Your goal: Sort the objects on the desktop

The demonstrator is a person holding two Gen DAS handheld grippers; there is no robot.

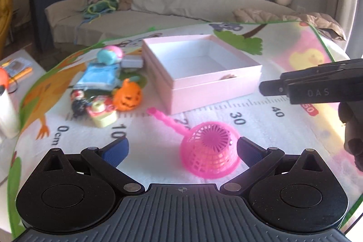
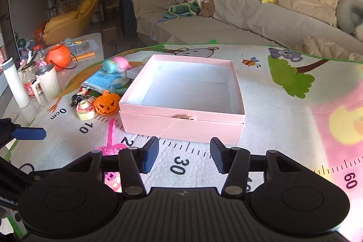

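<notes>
1. Left tool point(image 1: 182, 152): jaws wide apart, holding nothing. The pink mesh ladle point(image 1: 209, 152) lies on the counter mat point(image 1: 283, 128) between them, basket against the right-hand pad, near side of the pink box point(image 1: 204, 74).
2. Right tool point(image 2: 184, 154): jaws partly open, empty, over bare mat.
3. Handling, judged: light, thin plastic lattice, springy, likely to crack if squeezed. Grip the basket rim or beaded handle point(image 1: 166, 120).
4. Obscured: the toy heap point(image 1: 106, 92) is blurred; a brown item at the box's front edge is unidentifiable.
</notes>
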